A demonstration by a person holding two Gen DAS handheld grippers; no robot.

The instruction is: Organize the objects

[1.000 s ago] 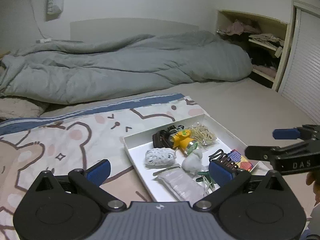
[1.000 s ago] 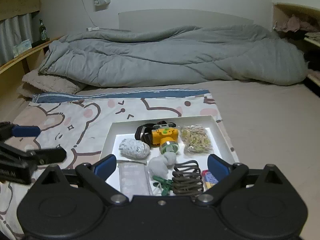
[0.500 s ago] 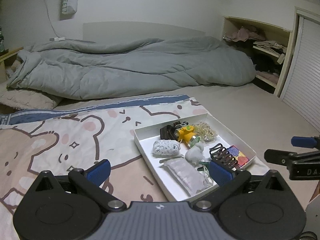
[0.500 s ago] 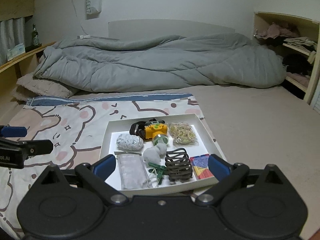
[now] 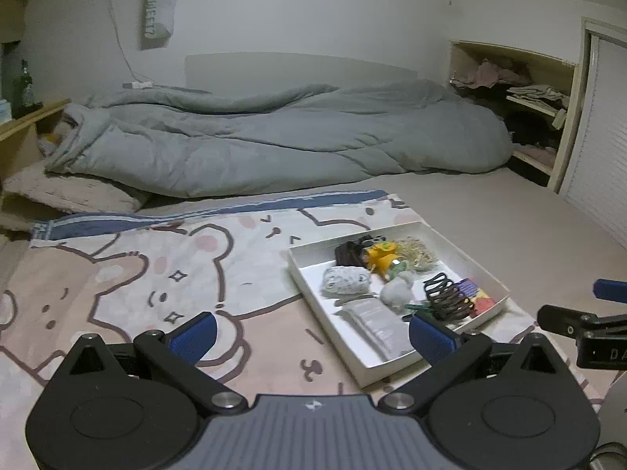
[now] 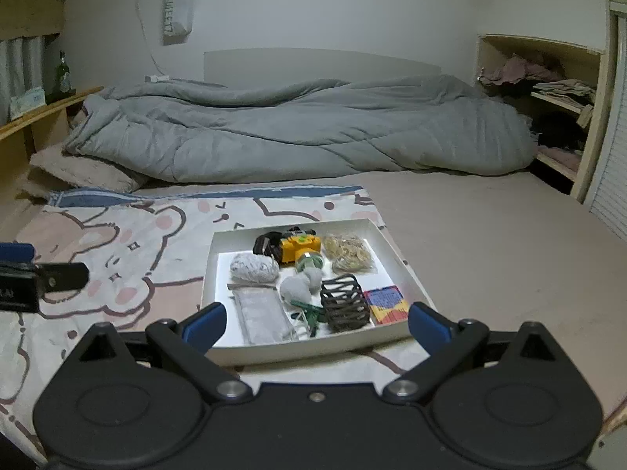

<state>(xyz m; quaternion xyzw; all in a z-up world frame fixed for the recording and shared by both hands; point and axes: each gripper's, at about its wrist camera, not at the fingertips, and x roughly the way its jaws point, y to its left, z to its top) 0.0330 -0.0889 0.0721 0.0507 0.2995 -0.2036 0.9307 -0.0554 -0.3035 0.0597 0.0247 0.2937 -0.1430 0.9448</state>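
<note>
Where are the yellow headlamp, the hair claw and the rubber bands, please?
headlamp (image 6: pixel 299 248), right wrist view, yellow top.
hair claw (image 6: pixel 345 303), right wrist view, middle ribs.
rubber bands (image 6: pixel 348 251), right wrist view, pile's centre.

A bedroom: rumpled duvet (image 6: pixel 298 129), clothes shelves (image 6: pixel 556 98).

From my remote station, the clearest lettering is on a pale bag (image 6: pixel 178 9) hanging on the wall, printed lengthwise "SWEET", with a further mark I cannot settle. The black body of the right gripper (image 5: pixel 599 325), seen from the left wrist, shows white letters "DA", cut off at the frame edge.
</note>
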